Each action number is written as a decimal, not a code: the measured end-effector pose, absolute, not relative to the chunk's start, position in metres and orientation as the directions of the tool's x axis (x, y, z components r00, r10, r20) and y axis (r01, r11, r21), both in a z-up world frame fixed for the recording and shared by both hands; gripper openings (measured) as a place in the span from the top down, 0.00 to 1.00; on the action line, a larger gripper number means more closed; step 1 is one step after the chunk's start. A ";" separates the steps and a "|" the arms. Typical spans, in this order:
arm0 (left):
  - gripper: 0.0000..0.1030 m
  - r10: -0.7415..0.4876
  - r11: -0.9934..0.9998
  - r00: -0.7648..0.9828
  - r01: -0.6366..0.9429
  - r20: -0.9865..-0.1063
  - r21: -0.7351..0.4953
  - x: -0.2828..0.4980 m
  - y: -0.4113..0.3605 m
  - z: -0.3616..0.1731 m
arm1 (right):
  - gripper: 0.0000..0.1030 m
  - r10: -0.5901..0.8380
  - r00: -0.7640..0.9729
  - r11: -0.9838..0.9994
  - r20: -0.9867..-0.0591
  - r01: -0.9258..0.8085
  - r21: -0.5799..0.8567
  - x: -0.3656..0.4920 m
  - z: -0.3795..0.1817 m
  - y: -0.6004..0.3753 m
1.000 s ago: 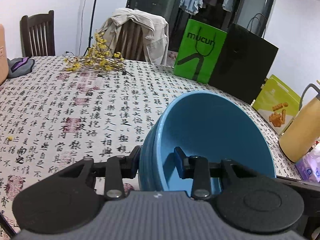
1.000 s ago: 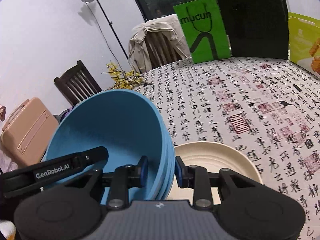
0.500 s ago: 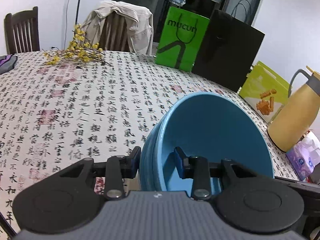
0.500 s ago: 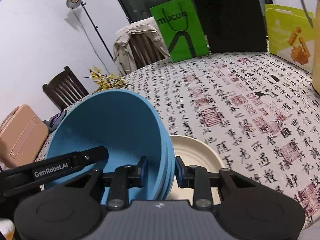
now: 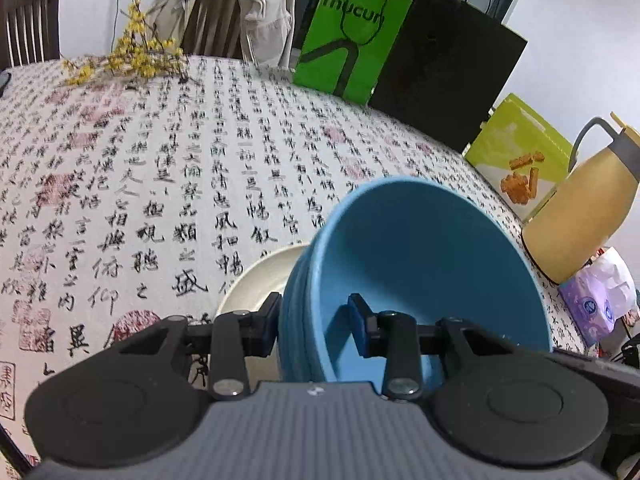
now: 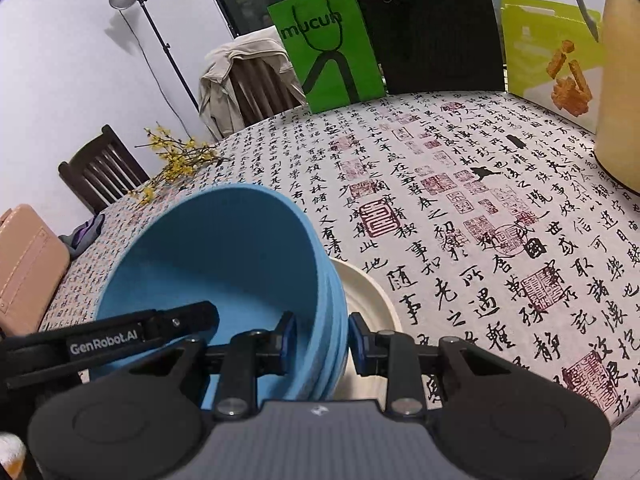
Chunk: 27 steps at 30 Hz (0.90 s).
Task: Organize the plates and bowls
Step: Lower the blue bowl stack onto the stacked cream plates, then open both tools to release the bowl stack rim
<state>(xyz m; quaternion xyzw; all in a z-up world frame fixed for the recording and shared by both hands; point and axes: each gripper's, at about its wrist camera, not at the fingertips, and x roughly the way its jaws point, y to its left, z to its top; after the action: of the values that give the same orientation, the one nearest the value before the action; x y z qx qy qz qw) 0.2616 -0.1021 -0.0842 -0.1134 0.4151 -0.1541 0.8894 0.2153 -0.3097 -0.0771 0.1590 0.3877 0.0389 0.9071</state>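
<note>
Matte blue bowls (image 5: 420,264) pinched on both rims, tilted over a cream plate (image 6: 370,300)

The smooth, round stack is clamped by the left gripper (image 5: 314,326) fingers and right gripper (image 6: 322,338) fingers; the glossy plate is laid on the desk (image 5: 160,152), covered in calligraphy-print cloth, with paper bags (image 5: 352,36) stood behind.

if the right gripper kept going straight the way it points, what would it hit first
Probably the cream plate lying just beyond the right gripper, which is shut on the blue bowls. Past the plate is only tablecloth. Depth is hard to judge here.
</note>
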 end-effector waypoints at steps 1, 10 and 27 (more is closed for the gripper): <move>0.66 -0.378 0.923 0.599 0.183 -0.706 -0.338 0.262 -0.102 -0.085 | 0.69 0.193 0.697 0.946 -0.691 0.055 0.320 0.216 -0.077 -0.310; 0.60 -0.419 0.904 0.584 0.199 -0.695 -0.377 0.264 -0.098 -0.089 | 0.59 0.226 0.701 0.935 -0.677 0.039 0.353 0.220 -0.079 -0.315; 0.20 -0.337 0.936 0.733 0.197 -0.591 -0.291 0.221 -0.079 -0.068 | 0.21 0.280 0.799 0.927 -0.533 -0.081 0.365 0.188 -0.063 -0.320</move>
<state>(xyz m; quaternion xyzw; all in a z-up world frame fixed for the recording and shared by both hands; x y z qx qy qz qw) 0.2206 -0.0788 -0.0683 -0.1047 0.3357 -0.1444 0.9249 0.1884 -0.3197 -0.0630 0.1644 0.3021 0.0965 0.9340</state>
